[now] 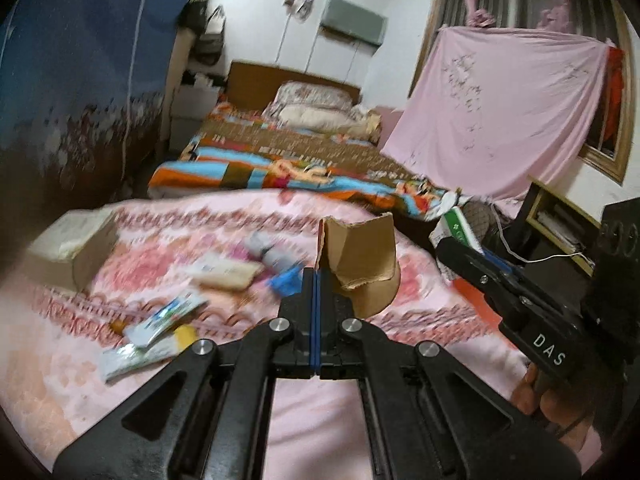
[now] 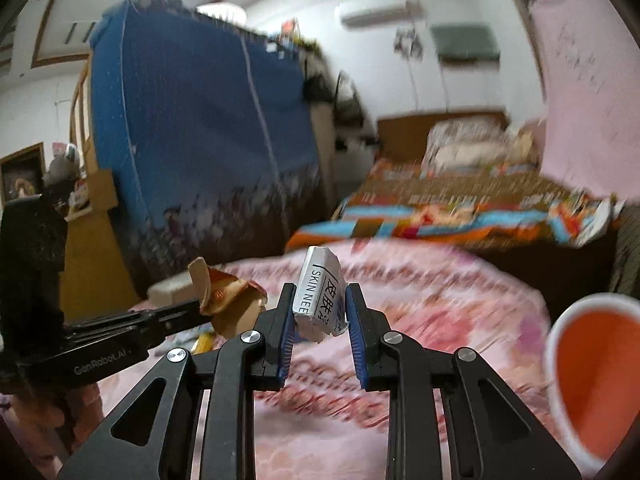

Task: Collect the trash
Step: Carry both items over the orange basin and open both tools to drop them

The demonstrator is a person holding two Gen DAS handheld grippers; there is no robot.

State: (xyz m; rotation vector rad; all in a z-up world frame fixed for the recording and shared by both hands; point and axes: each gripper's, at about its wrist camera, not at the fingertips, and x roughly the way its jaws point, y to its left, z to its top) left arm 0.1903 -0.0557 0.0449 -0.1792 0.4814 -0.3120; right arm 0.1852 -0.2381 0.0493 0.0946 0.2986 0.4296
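Note:
My left gripper [image 1: 317,276] is shut on a torn piece of brown cardboard [image 1: 360,256], held up above the pink patterned bedspread [image 1: 200,380]. My right gripper [image 2: 320,294] is shut on a small crumpled white box [image 2: 318,280] with dark lettering, its blue pads pressing both sides. The right wrist view has the left gripper [image 2: 200,310] at the left with the cardboard [image 2: 230,304]. The right gripper [image 1: 444,248] reaches in from the right in the left wrist view. Loose wrappers [image 1: 164,320], a flat packet [image 1: 228,272] and a blue scrap [image 1: 286,280] lie on the bedspread.
A cardboard box [image 1: 68,248] sits at the bed's left edge. An orange cup with a white rim [image 2: 592,380] is close at the right. A blue fabric wardrobe [image 2: 200,120] stands left, a second bed [image 1: 280,160] lies beyond, and a pink sheet [image 1: 500,112] hangs right.

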